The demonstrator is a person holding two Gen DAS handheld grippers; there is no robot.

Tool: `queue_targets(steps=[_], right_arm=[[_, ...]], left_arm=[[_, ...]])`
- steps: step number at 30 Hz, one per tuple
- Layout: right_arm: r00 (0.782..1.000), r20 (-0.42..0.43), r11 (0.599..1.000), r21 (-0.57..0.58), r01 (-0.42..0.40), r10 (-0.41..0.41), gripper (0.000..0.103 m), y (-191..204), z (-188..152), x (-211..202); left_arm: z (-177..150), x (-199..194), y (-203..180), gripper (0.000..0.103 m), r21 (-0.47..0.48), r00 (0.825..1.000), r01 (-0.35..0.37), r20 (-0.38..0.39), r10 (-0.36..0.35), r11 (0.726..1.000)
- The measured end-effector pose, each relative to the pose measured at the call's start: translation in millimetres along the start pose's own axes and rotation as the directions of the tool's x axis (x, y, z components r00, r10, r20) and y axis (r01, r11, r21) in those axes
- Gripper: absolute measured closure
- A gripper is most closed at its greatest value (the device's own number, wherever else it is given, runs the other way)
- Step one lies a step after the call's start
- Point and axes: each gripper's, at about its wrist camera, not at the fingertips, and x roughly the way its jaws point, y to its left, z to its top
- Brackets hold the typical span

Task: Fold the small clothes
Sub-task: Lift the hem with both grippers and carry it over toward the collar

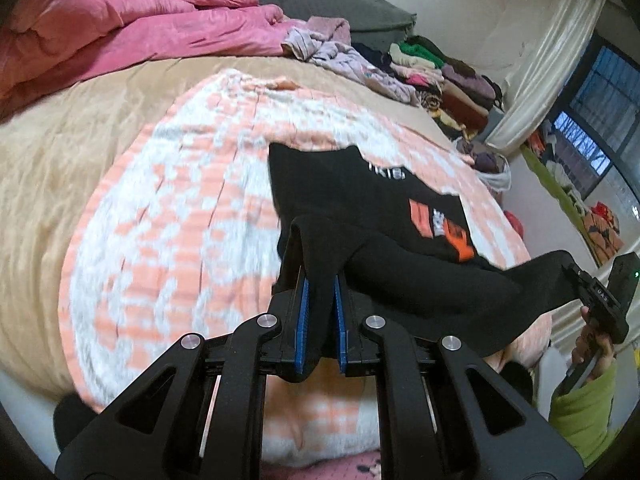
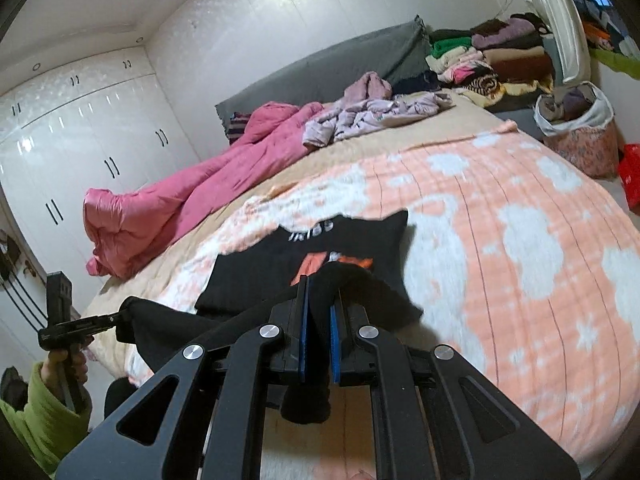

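A black shirt (image 1: 400, 216) with an orange print is shown on a peach-and-white blanket (image 1: 180, 220) spread over a bed (image 1: 60, 140). Its near edge is held off the blanket by both grippers; its far part, with the neckline, lies flat. The left gripper (image 1: 320, 280) is clamped narrow on one near corner, black cloth being pinched between the blue pads (image 1: 304, 312). The right gripper (image 2: 318, 292) is likewise clamped narrow on the other near corner, a fold of cloth hanging below its jaws. In the left wrist view the right gripper appears at 3 o'clock; in the right wrist view the left gripper appears at 9 o'clock, the lifted hem being stretched between them. From each gripper the body of the shirt lies at 12 o'clock, its long axis running directly away, and neither hand is judged nearer. A forward carry of the hem toward the neckline is judged the coming fold. Heaped clothes (image 2: 372, 116) lie well apart at the headboard (image 2: 320, 68).
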Motion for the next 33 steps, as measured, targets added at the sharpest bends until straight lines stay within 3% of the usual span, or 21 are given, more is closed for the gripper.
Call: queue_targets(steps=[12, 25, 28, 30, 33], right_arm=[[0.999, 0.002, 0.997, 0.060, 0.041, -0.041, 0.095, -31.0, 46.3, 63.4], [0.987, -0.108, 0.983, 0.129, 0.130, -0.116, 0.094, -64.7, 45.5, 133.1], [0.978, -0.140, 0.977, 0.126, 0.170, -0.152, 0.083, -69.2, 40.8, 144.2], [0.972, -0.140, 0.971, 0.123, 0.207, -0.189, 0.042, -70.4, 38.6, 145.1], [0.974, -0.115, 0.967, 0.142, 0.210, -0.194, 0.042, -72.5, 36.8, 138.2]], left_arm=[[51.2, 44.1, 14.0, 0.098, -0.090, 1.000, 0.000, 0.012, 0.001, 0.996], [72.8, 95.8, 28.9, 0.096, -0.144, 0.999, -0.051, -0.022, 0.049, 0.988], [74.0, 100.3, 32.4, 0.090, -0.153, 0.996, -0.085, -0.012, 0.084, 0.985], [74.6, 97.3, 34.7, 0.083, -0.160, 0.996, -0.091, 0.003, 0.092, 0.983], [74.3, 89.4, 30.7, 0.082, -0.119, 0.992, -0.117, 0.026, 0.121, 0.986]])
